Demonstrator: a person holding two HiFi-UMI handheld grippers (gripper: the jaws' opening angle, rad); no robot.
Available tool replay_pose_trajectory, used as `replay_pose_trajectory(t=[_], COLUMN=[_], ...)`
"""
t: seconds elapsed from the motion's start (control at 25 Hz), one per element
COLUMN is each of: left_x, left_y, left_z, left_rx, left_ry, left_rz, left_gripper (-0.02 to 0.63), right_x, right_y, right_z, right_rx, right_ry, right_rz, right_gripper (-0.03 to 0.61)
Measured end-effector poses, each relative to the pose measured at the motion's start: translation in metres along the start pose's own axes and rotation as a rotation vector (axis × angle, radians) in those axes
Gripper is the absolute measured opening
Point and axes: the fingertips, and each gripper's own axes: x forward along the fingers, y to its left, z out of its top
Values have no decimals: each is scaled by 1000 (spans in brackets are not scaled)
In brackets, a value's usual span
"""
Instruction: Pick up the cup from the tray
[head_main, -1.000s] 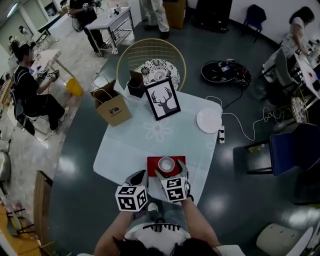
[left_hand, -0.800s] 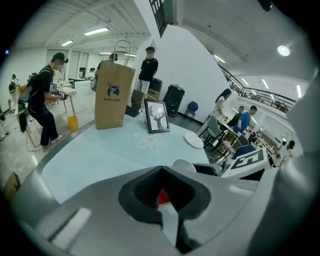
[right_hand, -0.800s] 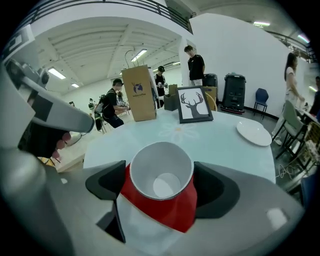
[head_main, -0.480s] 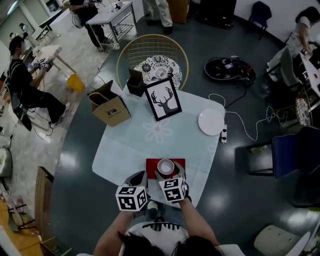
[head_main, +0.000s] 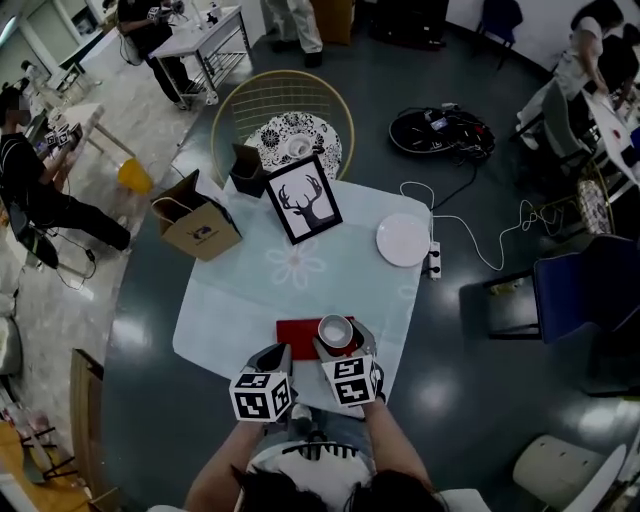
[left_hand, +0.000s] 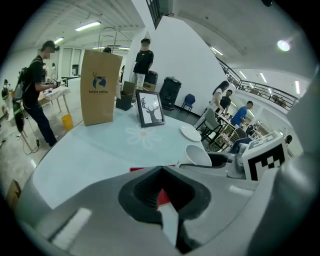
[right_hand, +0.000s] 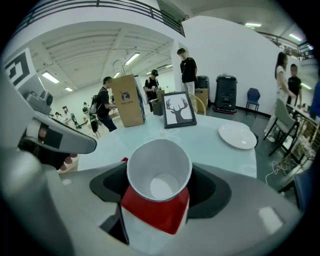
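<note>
Changed: the cup (head_main: 335, 330) was in the middle of the tray (head_main: 298, 335) a moment ago; now it shows nearer the tray's right side
Means: the lift has likely begun
Right hand-held gripper (right_hand: 160, 189): pinching the cup
Left hand-held gripper (left_hand: 162, 192): pressed together, empty
Cup: white, smooth, round, empty
Tray: red, flat, on the pale table (head_main: 300, 270)
</note>
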Motion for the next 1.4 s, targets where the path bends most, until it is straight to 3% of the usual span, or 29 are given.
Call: replay_pose_trajectory(t=[0.28,0.64,1.08,1.4], left_x=[13,33,51,57], left_y=[-30,-64,-95,-89], left_z=[-1,12,9,8], left_rx=[43,90,131,95], left_ry=[34,32,36,34], left_rz=[-65,-111,-143,-126], left_gripper=[1,1,1,1], right_x=[-23,-46,-49,-37], right_y=[-53,-99,-108,-102], right_z=[-3,-15,-41,-56], right_rx=[87,144,166,161], right_ry=[-34,-54,-30,-19], right_rz=[-113,-189,-158,-148], right_gripper=[356,354,356,373])
